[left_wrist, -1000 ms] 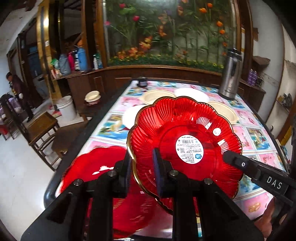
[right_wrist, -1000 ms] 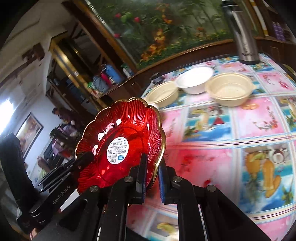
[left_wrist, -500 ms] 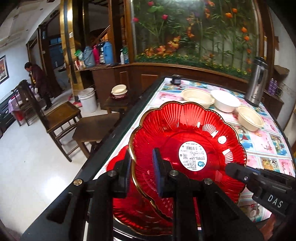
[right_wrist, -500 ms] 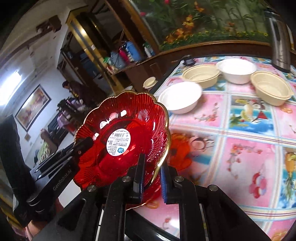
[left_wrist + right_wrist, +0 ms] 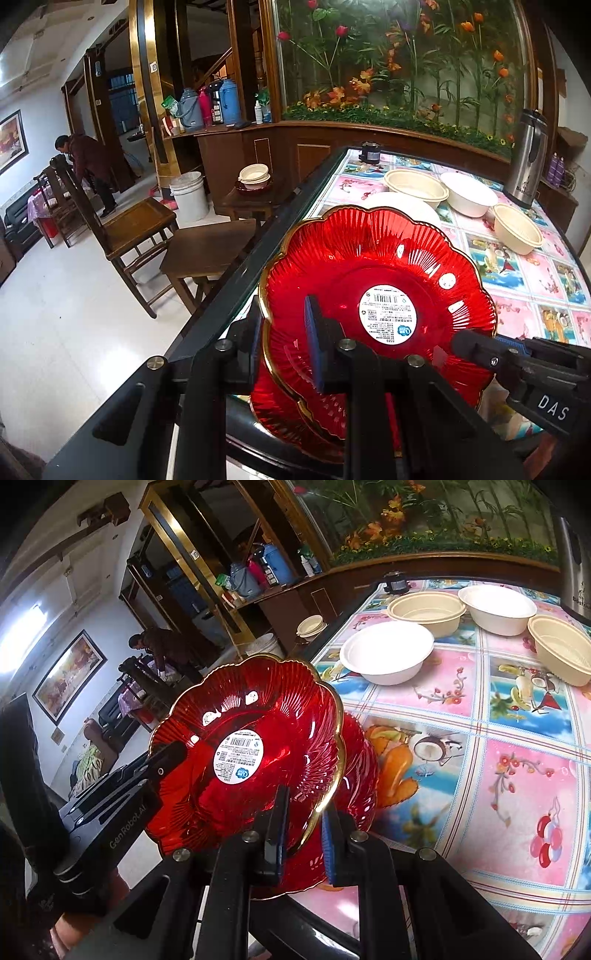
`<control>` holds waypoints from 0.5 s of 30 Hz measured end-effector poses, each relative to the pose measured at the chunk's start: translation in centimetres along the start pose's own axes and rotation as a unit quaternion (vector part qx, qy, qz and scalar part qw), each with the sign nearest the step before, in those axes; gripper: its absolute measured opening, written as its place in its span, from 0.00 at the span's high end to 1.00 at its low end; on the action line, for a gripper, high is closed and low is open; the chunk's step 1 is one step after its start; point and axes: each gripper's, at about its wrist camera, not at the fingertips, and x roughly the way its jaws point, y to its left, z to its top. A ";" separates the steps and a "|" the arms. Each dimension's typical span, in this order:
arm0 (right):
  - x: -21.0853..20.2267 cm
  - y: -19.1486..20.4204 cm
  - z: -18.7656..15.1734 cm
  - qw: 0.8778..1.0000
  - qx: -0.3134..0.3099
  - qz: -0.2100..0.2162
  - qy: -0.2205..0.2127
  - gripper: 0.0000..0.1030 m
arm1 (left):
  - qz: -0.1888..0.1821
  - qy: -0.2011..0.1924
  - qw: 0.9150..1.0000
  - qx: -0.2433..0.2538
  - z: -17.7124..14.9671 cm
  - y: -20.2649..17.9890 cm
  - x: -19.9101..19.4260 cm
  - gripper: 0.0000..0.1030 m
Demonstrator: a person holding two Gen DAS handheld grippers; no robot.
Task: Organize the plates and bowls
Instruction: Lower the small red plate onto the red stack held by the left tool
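Observation:
A red scalloped plate [image 5: 376,280] with a gold rim and a white sticker in its middle is held tilted, with both grippers clamped on its rim. My left gripper [image 5: 284,349] is shut on its near left edge. My right gripper [image 5: 304,836] is shut on the opposite edge of the same plate [image 5: 251,746] and shows as a black bar [image 5: 517,369] in the left wrist view. Directly underneath, a second red plate [image 5: 295,417] [image 5: 358,760] lies on the table [image 5: 517,775] by its left edge. How much gap separates the two plates is unclear.
Farther along the flowered tablecloth stand two white bowls [image 5: 386,651] [image 5: 496,607] and two cream bowls [image 5: 426,609] [image 5: 561,646]. A steel thermos [image 5: 528,158] stands at the far right. Wooden chairs [image 5: 136,229] and a stool [image 5: 207,251] are left of the table; a person [image 5: 88,162] bends far off.
Both grippers carried the red plate leftward and slightly down; it now hangs over the second red plate at the table's edge instead of beside it.

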 end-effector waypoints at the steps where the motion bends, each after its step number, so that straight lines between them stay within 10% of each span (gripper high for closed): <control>1: 0.1 0.1 -0.1 1.000 -0.004 -0.002 0.000 0.85 | 0.002 0.000 1.000 0.001 -0.2 0.1 0.0 0.81; 15: 3.3 2.1 -1.7 0.997 -0.056 -0.057 0.022 0.78 | 0.020 0.044 0.999 0.008 -2.1 1.1 2.7 0.79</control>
